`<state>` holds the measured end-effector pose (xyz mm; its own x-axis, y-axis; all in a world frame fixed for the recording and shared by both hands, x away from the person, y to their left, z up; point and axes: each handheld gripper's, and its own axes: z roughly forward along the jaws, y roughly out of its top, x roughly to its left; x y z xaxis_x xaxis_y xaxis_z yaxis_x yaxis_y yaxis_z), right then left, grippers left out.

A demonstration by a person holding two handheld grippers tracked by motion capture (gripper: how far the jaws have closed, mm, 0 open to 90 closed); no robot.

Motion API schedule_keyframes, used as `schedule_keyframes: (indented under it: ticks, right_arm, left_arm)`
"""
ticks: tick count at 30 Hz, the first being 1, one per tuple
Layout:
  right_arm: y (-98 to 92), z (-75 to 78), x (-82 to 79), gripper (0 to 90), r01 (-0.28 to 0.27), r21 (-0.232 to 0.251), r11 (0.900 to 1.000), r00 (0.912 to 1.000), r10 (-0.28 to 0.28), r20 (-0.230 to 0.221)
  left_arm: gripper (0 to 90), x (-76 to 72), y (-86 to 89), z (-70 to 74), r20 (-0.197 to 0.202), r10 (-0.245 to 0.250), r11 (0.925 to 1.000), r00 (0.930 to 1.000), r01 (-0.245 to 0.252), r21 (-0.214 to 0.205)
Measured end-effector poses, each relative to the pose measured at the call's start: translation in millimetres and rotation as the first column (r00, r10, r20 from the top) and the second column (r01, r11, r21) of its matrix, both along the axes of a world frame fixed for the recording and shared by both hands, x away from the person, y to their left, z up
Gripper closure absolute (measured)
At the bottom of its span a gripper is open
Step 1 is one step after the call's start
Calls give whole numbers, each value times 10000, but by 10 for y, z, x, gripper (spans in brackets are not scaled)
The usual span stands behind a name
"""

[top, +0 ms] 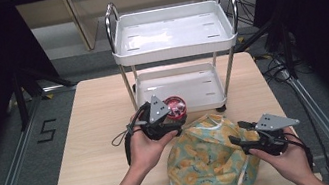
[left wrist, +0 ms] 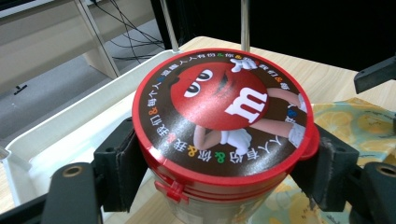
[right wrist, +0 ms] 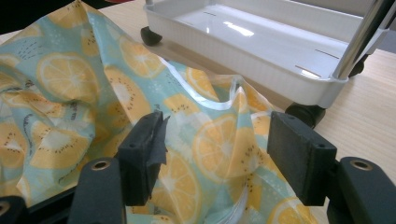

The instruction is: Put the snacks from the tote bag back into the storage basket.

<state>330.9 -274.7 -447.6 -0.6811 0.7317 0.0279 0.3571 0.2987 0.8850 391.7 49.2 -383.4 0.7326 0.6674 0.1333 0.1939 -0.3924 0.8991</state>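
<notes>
Hidden under the left gripper (top: 173,123) in the high view: most of the red-lidded tub (top: 177,106), with only part of the lid peeking out past the grey plate. Cut off at the bottom edge of the left gripper view: the tub's clear lower body (left wrist: 219,205), contents impossible to make out. Clamped between both black pads (left wrist: 122,168) just under the lid's rim, one pad on each side, tub upright and lifted near the lower tray of the white cart (top: 180,91). Off to the right on the wooden table (top: 93,135): the lemon-print bag (top: 209,158), crumpled, its near end cropped by the frame. Right gripper (top: 236,132) released, jaws standing wide apart, hovering at the bag's edge; fabric bunched between the pads in the right gripper view (right wrist: 219,149), yet pressed by neither. Bag's clear plastic rim partly folded under itself, inside not visible.
</notes>
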Motion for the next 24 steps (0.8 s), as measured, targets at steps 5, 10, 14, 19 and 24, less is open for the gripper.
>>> schedule_keyframes:
  ticks: [5,10,14,19,24]
  right_arm:
    - [-13,0,13,377,-75,-127,9999,9998,77,200]
    - [-15,0,15,376,-87,-127,9999,9998,90,204]
    - [-17,-1,18,376,-82,-168,9998,9994,87,334]
    - [-15,0,18,375,-99,-139,9999,9995,103,298]
    - [-8,2,6,375,-46,-82,10000,9998,48,169]
  left_arm:
    - [254,31,-3,-9,64,-36,10000,10000,35,59]
    - [253,48,-12,-26,72,146,9999,9999,-145,-90]
    - [253,62,-9,-39,34,202,9998,9998,-202,-71]
    - [254,87,0,-36,148,101,9998,9998,-103,161]
    - [253,102,-18,-45,90,198,9998,9998,-199,60]
